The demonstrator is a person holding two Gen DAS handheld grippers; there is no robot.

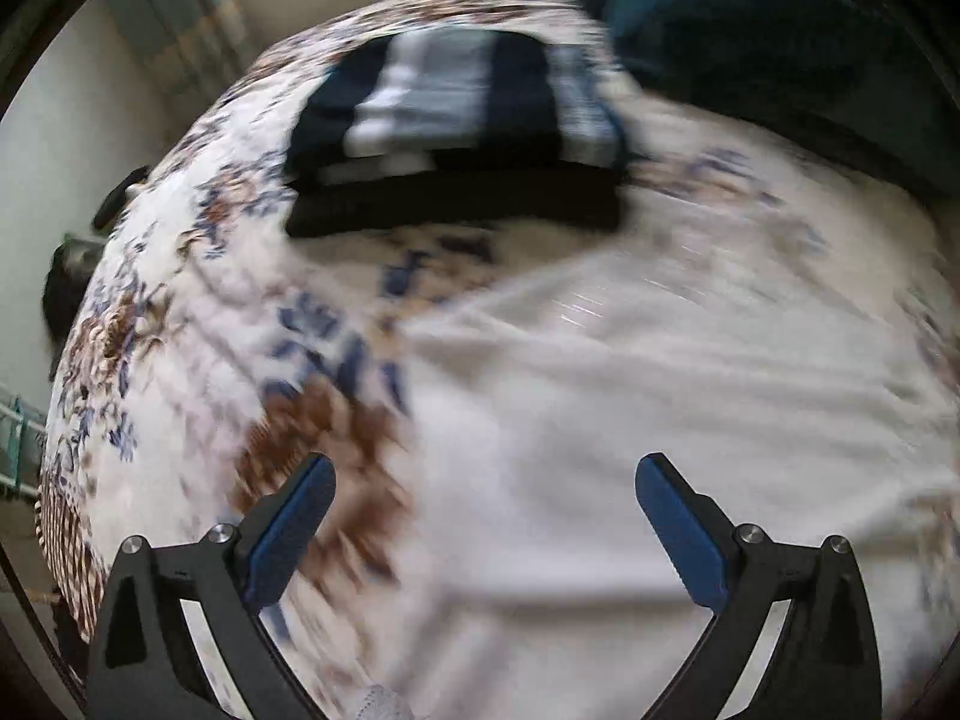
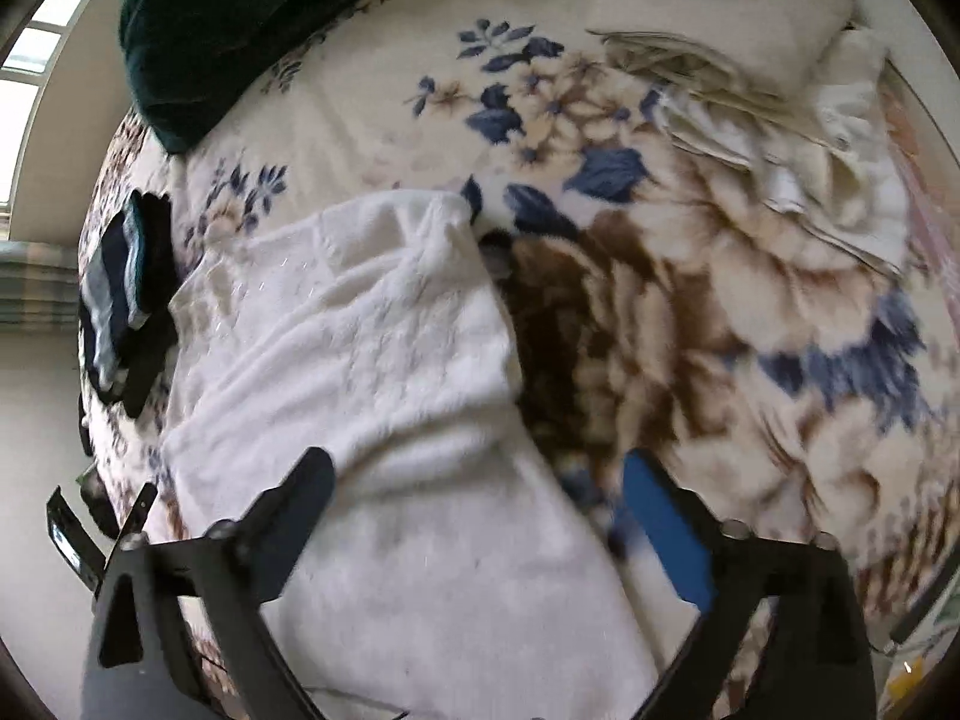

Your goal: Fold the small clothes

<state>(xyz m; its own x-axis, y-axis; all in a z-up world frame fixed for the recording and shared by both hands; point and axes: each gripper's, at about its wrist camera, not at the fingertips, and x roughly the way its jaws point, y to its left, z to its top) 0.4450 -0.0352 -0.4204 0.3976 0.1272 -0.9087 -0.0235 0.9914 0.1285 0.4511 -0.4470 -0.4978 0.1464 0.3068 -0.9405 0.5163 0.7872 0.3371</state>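
Note:
A white fuzzy garment (image 2: pixel 372 348) lies flat on the floral blanket (image 2: pixel 690 312), a long piece running from the middle down toward me. In the left wrist view the same white garment (image 1: pixel 630 396) fills the lower right, blurred. My left gripper (image 1: pixel 485 468) hangs above it with its jaws wide apart and nothing between the blue pads. My right gripper (image 2: pixel 477 462) is open too, over the garment's right edge, holding nothing. A pile of folded dark and striped clothes (image 1: pixel 456 126) sits further back on the bed; the right wrist view has that pile (image 2: pixel 123 294) at the left edge.
A dark teal blanket (image 1: pixel 750 24) is bunched at the far side of the bed. Crumpled cream clothes (image 2: pixel 792 138) and a pale pillow (image 2: pixel 720 6) lie at the upper right. The bed's left edge drops to a pale floor (image 2: pixel 36 450).

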